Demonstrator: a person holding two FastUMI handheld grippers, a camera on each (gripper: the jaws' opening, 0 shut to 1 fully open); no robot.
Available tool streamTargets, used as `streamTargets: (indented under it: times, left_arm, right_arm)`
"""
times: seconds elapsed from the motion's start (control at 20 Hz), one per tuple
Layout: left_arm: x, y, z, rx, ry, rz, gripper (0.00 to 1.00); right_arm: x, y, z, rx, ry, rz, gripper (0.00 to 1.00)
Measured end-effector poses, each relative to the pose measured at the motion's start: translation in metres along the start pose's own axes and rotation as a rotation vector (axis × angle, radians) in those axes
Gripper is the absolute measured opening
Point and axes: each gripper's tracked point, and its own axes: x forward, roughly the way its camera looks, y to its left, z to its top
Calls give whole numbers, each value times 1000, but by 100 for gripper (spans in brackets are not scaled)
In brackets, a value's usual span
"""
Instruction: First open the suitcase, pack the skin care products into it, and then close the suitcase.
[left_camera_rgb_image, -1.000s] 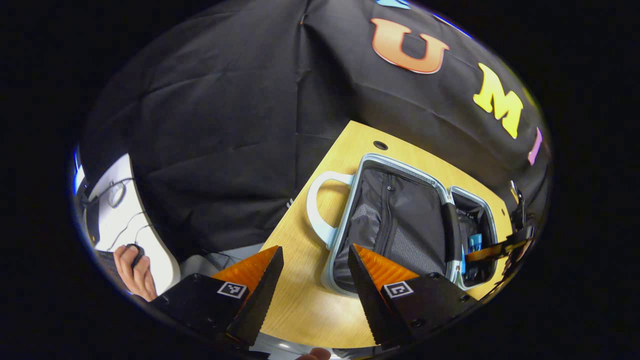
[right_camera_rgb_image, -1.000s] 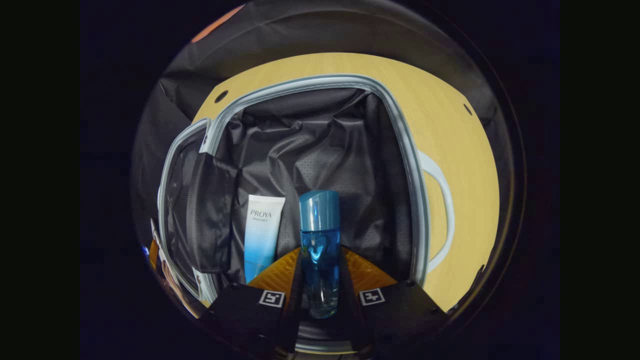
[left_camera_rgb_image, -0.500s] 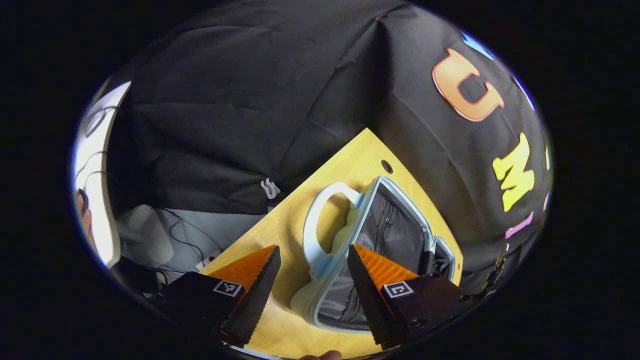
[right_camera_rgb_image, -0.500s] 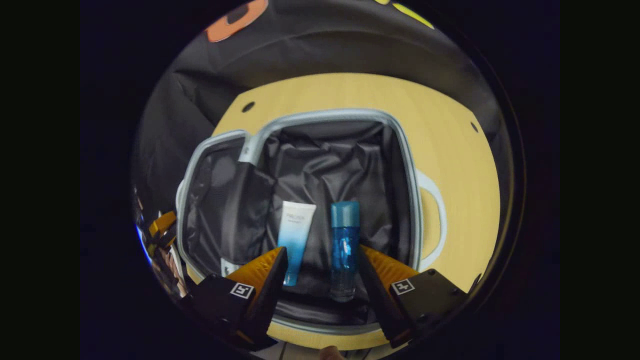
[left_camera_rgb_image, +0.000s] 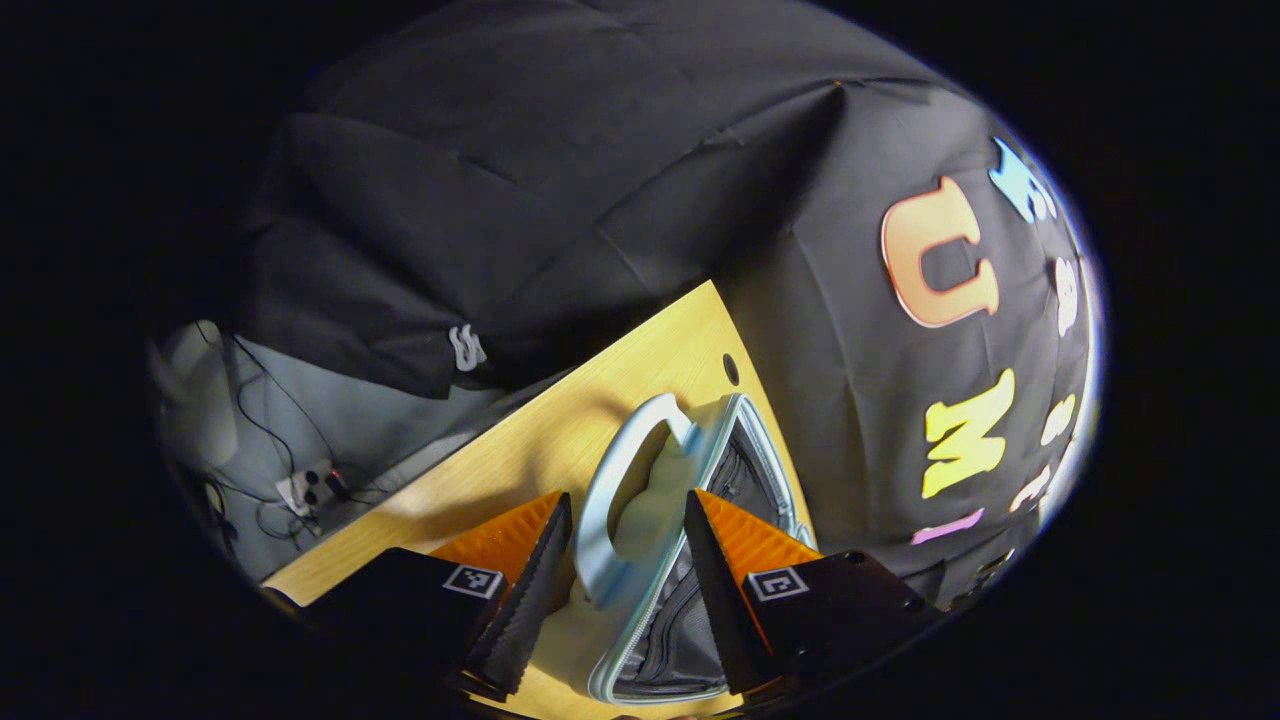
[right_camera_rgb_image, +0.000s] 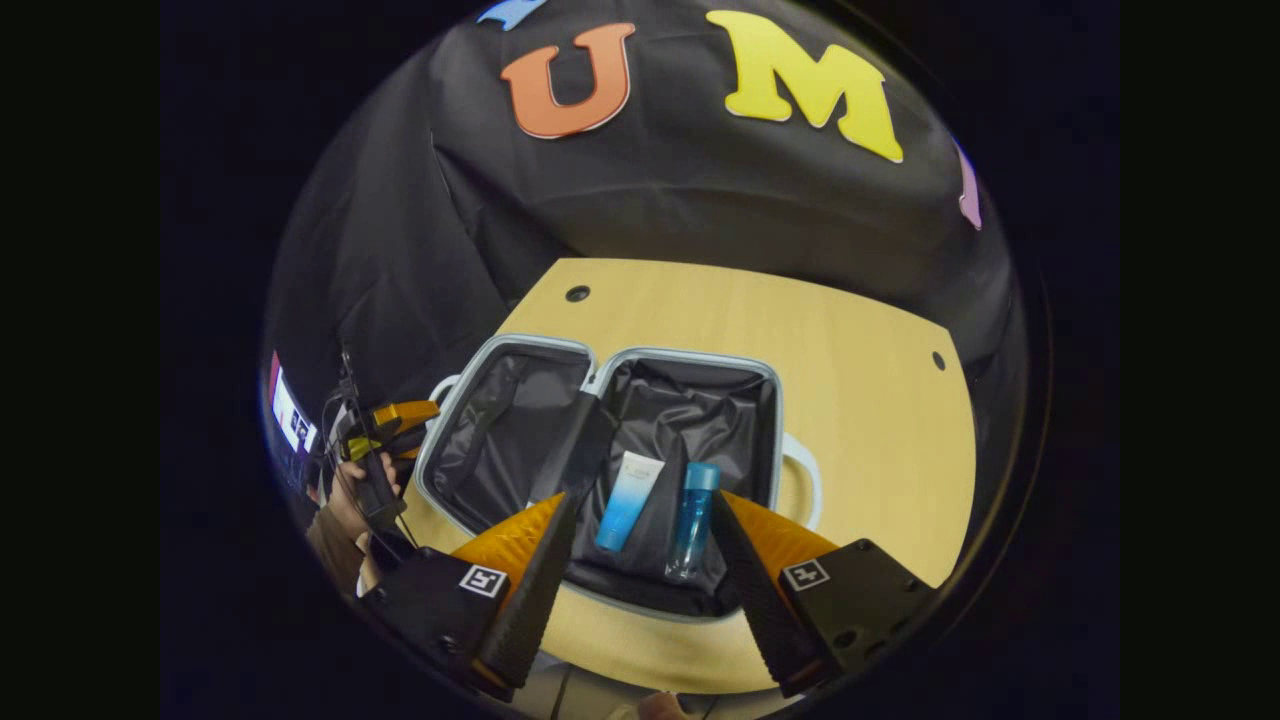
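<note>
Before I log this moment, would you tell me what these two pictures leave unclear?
- Left gripper view: whether the left tool touches the suitcase handle; it sits between the open fingers, contact unclear.
- Left gripper view: the far half of the suitcase, hidden behind the raised near half.
- Right gripper view: print on the tube, too small.
- Right gripper view: the bottle base, hidden by lining folds.
</note>
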Motion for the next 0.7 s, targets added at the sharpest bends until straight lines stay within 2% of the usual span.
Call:
streamTargets:
  times: [0.1, 0.15, 0.25, 0.35, 0.4, 0.5, 0.65, 0.7]
  left_arm:
    - [5, -4, -3, -69, -3, -59, 70]
    - [6, -2, 0, -99, -13, -86, 67]
    - [6, -2, 2, -159, -22, -136, 64]
    - [8, 3, 8, -216, -49, -145, 56]
    - [10, 17, 7, -220, -58, -91, 46]
    - [8, 17, 5, -241, -55, -102, 17]
    - [7, 20, 2, -173, -57, -72, 10]
    - [6, 18, 1, -142, -61, -56, 0]
  right_arm:
    - [-8, -7, -2, 17, -7, -12, 81]
    - [-12, -8, -4, 28, -8, -15, 78]
    - [-17, -13, -8, 36, -4, -23, 81]
    - [-21, -14, -10, 42, -5, -29, 78]
    - [-25, -15, -10, 44, -9, -29, 81]
    - [-29, -15, -12, 40, -17, -24, 81]
    - [-33, -12, -17, 53, -22, -10, 81]
    - [-34, -13, -17, 52, -28, -9, 81]
